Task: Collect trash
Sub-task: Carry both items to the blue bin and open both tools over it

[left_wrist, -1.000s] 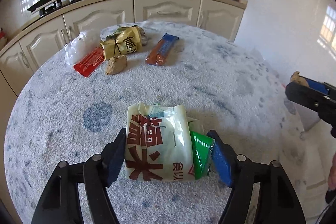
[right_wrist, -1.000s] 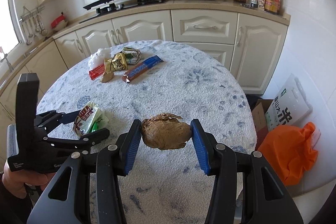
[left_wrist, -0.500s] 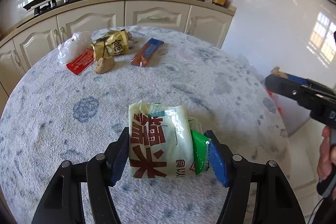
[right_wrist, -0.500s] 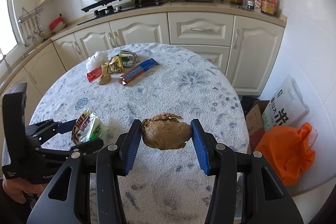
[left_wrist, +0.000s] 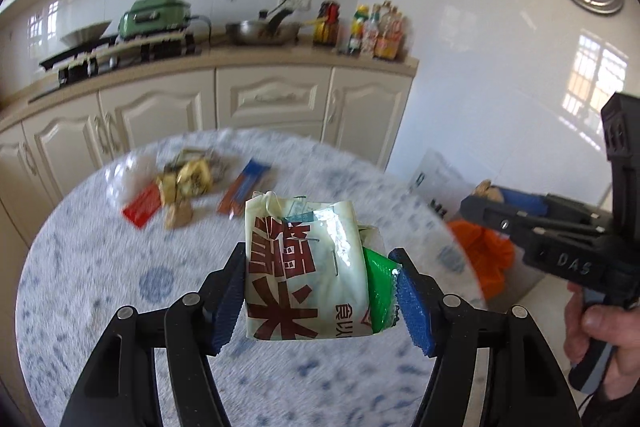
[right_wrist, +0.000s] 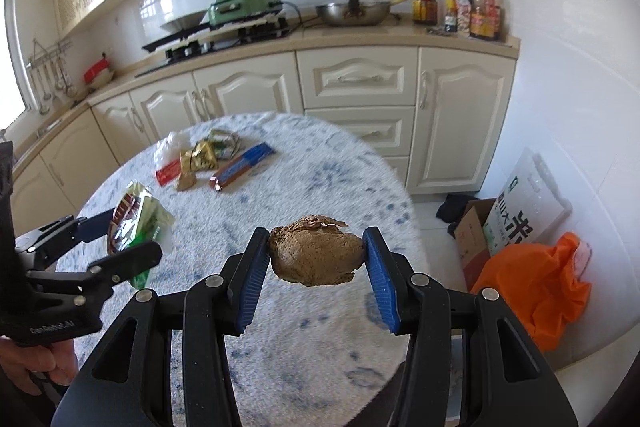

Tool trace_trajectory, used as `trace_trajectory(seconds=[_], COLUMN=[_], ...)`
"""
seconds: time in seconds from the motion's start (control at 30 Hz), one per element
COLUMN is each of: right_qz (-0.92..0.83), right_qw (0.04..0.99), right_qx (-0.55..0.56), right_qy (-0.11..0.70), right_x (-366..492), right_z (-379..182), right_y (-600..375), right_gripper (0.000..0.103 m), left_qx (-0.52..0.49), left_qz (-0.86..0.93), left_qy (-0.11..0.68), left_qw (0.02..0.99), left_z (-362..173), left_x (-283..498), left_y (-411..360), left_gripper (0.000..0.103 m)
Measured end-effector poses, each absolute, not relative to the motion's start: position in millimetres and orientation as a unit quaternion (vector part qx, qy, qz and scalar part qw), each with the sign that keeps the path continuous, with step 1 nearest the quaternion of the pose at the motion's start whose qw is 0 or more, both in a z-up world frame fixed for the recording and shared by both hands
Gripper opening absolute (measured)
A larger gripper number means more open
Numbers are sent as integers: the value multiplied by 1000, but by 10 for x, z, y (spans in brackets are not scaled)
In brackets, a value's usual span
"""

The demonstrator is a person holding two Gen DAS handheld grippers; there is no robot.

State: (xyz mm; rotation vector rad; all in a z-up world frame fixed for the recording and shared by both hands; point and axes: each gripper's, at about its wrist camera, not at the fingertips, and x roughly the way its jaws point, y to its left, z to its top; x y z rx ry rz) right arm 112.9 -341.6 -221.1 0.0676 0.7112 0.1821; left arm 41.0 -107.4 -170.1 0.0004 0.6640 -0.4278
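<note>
Up front, the cream packet (left_wrist: 306, 269) with big dark-red characters is crumpled and glossy, with a green wrapper (left_wrist: 381, 297) tucked against its right side. Both are pinched together between the blue pads of the left tool (left_wrist: 320, 297), whose jaws stand at a middling width, pressed against the bundle on either side. The bundle hangs above the near part of the bench (left_wrist: 100, 267), clear of its speckled blue-and-white cover.

In the right wrist view, a brown crumpled lump (right_wrist: 316, 255), rough and papery with a torn flake at its top, is clamped in the right tool (right_wrist: 316, 277). Its blue pads touch the lump on both sides, and the jaws are about as far apart as the lump is wide. It is held over the bench's near edge.

Farther back on the bench lie more scraps in a loose cluster: a clear plastic bag (right_wrist: 170, 147), a red wrapper (right_wrist: 168, 172), a yellow packet (right_wrist: 200, 157), a small brown lump (right_wrist: 186, 181) and a long blue-and-orange wrapper (right_wrist: 242, 167).

On the floor to the right of the bench sit an orange bag (right_wrist: 536, 287), a cardboard box (right_wrist: 472, 231) and a white sack (right_wrist: 528, 203) leaning on the wall.
</note>
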Motion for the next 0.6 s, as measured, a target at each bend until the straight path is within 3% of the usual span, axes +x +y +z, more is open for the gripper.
trace_trajectory(seconds=[0.37, 0.6], right_qz=[36, -33], right_qw=[951, 952], right_qx=[62, 88], right_qy=[300, 290], right_x=[851, 570], right_z=[-1843, -1806], right_y=[-4063, -4770], right_gripper=[49, 49], left_qx=[-2, -7], left_qz=[-279, -345], left_qy=[270, 278], left_qw=[922, 896], left_z=[-1209, -1154], left_x=[219, 301], left_y=[-1651, -2329], left_gripper=[63, 63])
